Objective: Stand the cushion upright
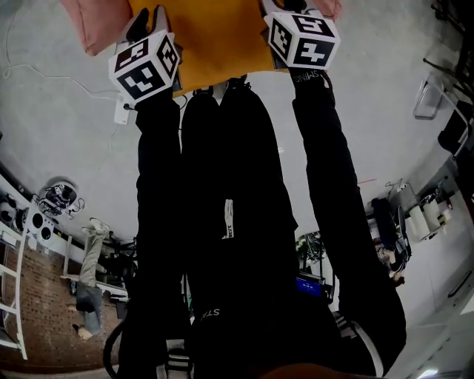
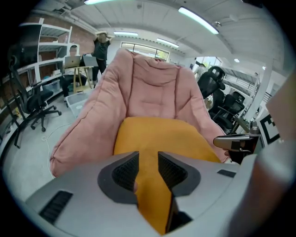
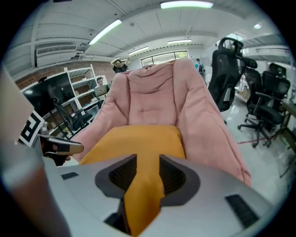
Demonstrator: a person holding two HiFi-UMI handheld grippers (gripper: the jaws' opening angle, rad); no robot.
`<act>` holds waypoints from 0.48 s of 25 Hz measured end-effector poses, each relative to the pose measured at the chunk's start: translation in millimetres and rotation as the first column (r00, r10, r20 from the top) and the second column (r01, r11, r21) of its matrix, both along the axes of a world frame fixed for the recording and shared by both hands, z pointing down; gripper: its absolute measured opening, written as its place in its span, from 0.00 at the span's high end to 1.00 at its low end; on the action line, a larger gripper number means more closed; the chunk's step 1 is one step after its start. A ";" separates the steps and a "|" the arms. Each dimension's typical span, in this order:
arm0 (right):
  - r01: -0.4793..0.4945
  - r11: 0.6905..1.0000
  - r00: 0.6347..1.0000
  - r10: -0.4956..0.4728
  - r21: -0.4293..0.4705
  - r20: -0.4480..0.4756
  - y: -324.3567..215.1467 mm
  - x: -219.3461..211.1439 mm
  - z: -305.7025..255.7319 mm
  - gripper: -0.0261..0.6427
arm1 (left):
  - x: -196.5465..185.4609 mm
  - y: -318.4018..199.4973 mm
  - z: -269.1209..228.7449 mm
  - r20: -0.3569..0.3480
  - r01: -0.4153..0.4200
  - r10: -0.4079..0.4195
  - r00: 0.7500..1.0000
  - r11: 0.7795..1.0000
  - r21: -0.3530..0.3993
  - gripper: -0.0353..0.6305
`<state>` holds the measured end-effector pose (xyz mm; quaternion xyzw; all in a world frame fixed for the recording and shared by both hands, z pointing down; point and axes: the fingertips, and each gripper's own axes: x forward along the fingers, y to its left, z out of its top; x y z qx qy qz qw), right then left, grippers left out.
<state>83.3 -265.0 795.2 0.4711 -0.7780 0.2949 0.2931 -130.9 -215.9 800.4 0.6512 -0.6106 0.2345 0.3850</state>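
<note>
An orange cushion (image 1: 215, 37) lies on the seat of a big pink beanbag chair (image 1: 89, 26), its near edge toward me. My left gripper (image 1: 148, 16) is at the cushion's near left corner and my right gripper (image 1: 280, 7) at its near right corner. In the left gripper view the cushion (image 2: 157, 134) runs as a fold between the parted jaws of the left gripper (image 2: 148, 169). In the right gripper view a loose corner of the cushion (image 3: 134, 143) hangs between the parted jaws of the right gripper (image 3: 148, 171). The beanbag's back (image 2: 152, 88) rises behind it.
My black-trousered legs fill the middle of the head view, standing on a grey floor (image 1: 59, 141). A white power strip (image 1: 122, 111) and cable lie left of them. Office chairs (image 3: 231, 65) stand right of the beanbag, another chair (image 2: 39, 99) and shelves to its left. A person (image 2: 101, 44) stands behind.
</note>
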 end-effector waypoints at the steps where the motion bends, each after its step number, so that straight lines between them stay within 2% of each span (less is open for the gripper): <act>1: 0.006 1.000 1.000 -0.006 -0.011 0.003 -3.8 -1.7 4.4 0.71 | -1.6 -3.0 3.9 -0.004 -0.002 0.002 1.000 1.000 -0.006 0.75; 2: 0.011 1.000 1.000 -0.011 -0.024 0.006 -7.4 -2.9 8.6 0.69 | -2.5 -6.3 7.6 -0.008 -0.005 0.005 1.000 1.000 -0.013 0.70; 4: 0.015 0.999 1.000 -0.014 -0.052 0.017 -12.6 -3.5 17.3 0.56 | -2.5 -12.2 16.7 -0.012 -0.017 0.017 1.000 0.999 -0.033 0.63; 7: 0.021 0.994 0.999 -0.018 -0.107 0.028 -14.4 -4.8 33.0 0.50 | -1.1 -18.1 37.2 -0.035 -0.032 0.029 0.999 0.996 -0.083 0.47; 12: 0.039 0.987 0.999 -0.043 -0.158 -0.020 -11.7 -11.2 54.6 0.50 | -0.4 -19.7 67.0 -0.073 -0.047 0.035 0.997 0.985 -0.164 0.46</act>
